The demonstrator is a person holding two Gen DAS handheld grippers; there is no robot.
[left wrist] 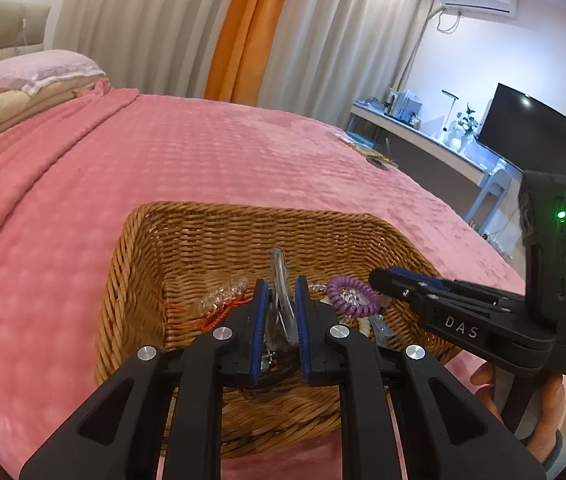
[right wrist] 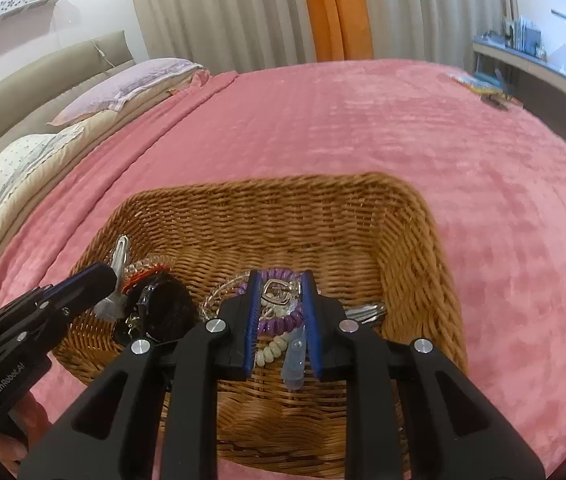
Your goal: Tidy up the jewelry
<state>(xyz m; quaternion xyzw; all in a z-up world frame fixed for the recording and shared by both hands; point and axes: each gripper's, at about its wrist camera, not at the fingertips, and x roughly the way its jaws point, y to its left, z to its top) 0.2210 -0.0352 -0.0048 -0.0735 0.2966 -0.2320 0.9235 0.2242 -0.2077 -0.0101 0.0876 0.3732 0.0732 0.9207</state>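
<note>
Pink blanket [left wrist: 163,168] covers the bed; wicker basket [left wrist: 243,232] sits on it, jewelry inside. Left gripper [left wrist: 279,284] fingers pinch a clear hair clip [left wrist: 279,276] upright. Right gripper [right wrist: 281,276] fingers nearly together above purple coil bracelet [right wrist: 279,322]; grip unclear.

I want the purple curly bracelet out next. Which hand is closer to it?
Right, probably. The right gripper hangs directly over the purple coil bracelet in the wicker basket; the left gripper is at a clear hair clip.
</note>
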